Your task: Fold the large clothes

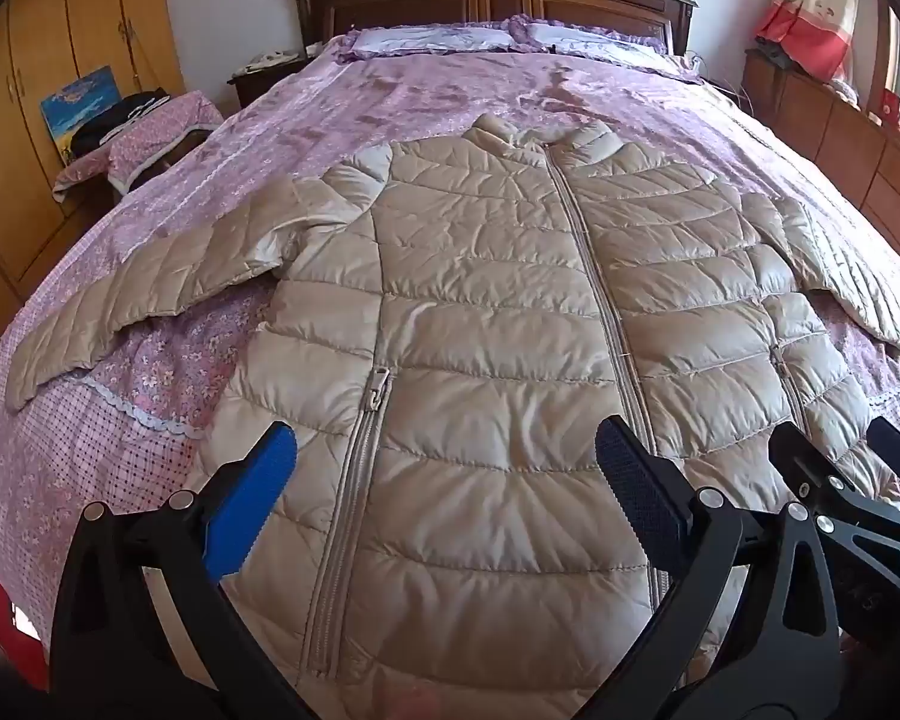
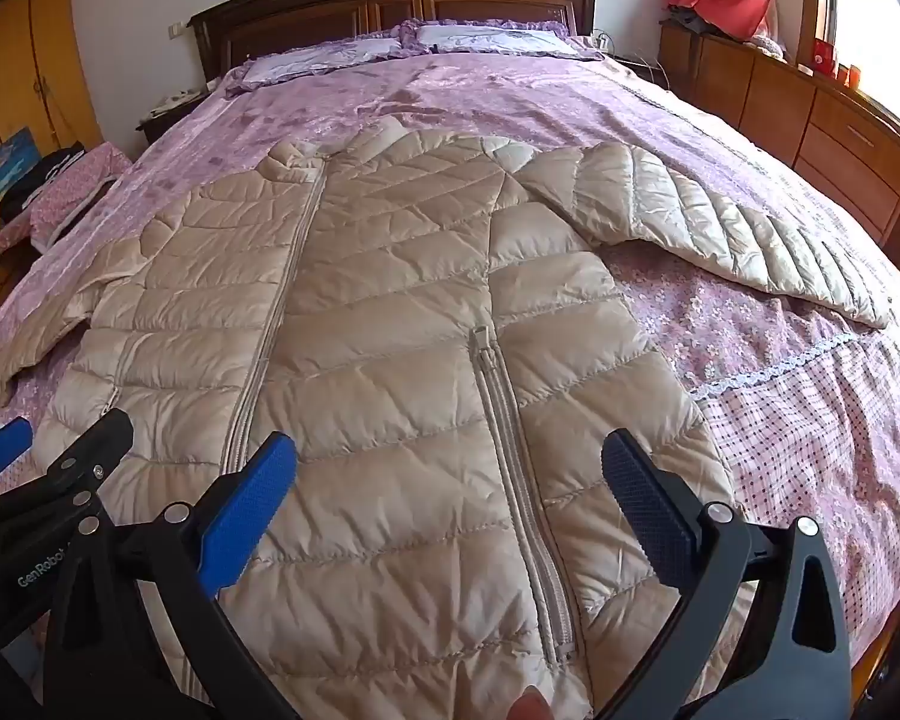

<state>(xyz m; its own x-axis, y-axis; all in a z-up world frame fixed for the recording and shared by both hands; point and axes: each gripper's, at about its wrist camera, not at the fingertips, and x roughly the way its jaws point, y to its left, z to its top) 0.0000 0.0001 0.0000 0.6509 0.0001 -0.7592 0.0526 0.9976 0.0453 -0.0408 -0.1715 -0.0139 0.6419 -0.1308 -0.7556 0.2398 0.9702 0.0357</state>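
Here the jacket lies spread on the bed, its hem cut off below; left tongs and right tongs both gape wide, holding nothing.

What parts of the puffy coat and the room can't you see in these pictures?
- Bottom hem of the jacket: left wrist view, hidden behind the left tongs and cut by the lower edge.
- Left sleeve cuff: right wrist view, cut off by the left edge.
- Right sleeve cuff: left wrist view, cut by the right edge.
- Items on the windowsill: too small.
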